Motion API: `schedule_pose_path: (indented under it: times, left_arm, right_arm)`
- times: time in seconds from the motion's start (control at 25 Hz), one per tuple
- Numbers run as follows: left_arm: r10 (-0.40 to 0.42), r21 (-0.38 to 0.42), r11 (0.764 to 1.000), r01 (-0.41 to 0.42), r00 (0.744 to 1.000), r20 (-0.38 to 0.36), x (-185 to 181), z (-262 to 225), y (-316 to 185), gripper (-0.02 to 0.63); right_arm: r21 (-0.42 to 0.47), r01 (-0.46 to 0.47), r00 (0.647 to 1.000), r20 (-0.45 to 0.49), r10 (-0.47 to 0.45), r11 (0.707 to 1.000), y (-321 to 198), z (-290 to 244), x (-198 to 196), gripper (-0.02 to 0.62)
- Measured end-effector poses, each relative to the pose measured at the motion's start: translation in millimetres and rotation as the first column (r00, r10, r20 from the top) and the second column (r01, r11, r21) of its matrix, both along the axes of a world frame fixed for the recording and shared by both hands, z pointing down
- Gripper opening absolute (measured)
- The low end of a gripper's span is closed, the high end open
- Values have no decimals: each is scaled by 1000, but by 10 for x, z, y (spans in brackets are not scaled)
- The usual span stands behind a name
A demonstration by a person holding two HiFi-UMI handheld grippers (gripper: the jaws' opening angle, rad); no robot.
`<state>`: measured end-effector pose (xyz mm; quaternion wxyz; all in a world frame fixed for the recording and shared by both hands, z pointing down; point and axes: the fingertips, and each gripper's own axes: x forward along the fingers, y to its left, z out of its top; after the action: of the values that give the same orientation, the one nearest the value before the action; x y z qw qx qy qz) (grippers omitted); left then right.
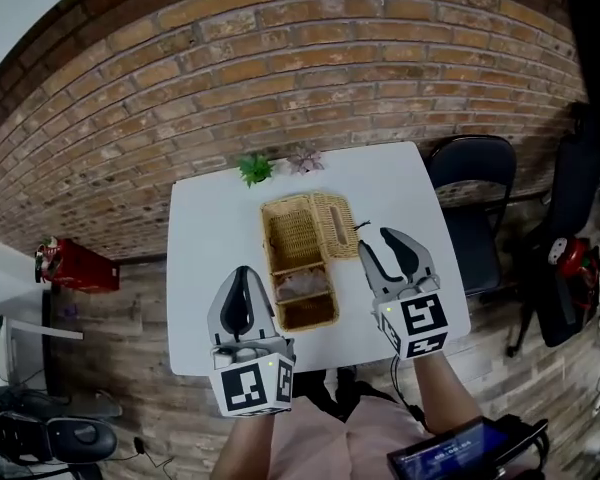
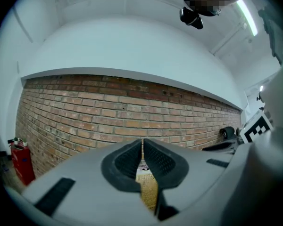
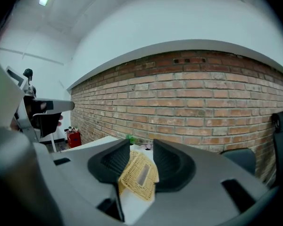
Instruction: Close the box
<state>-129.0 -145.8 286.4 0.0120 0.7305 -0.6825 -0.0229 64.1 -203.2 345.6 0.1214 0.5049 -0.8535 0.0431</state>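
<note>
Left tool [image 1: 242, 274] clenched, right tool [image 1: 378, 241] released (both empty); box [image 1: 270, 250] lies lengthwise toward brick wall [image 1: 280, 78].

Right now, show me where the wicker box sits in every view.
Head view: wicker box at centre, lid open to the right.
Left gripper view: a sliver low centre, past the shut left gripper.
Right gripper view: low centre, beyond the open right gripper.
Shared landmark: brick wall.

box [image 2: 148, 192]: mostly behind left fingers [image 2: 125, 164] | compartment contents [image 1: 302, 285]: unclear | chair [image 3: 282, 140]: cut off
</note>
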Motion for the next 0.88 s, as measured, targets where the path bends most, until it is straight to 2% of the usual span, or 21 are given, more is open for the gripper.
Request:
schedule_pose_path:
  times: [0.32, 0.68, 0.88]
  left_arm:
    - [48, -77, 996, -49, 999, -19, -15, 381, -344, 20]
    - [86, -187, 978, -88, 996, -16, 42, 966, -463, 20]
    - [80, -239, 968, -80, 997, -11, 5, 1252, -486, 20]
  right_arm:
    - [-133, -45, 999, -29, 41, 990, -118, 653, 45, 176]
    - [-300, -96, 994, -80, 75, 949, -4, 1590, 179, 229]
    - [-341, -115, 991, -106, 83, 933, -67, 1935, 149, 241]
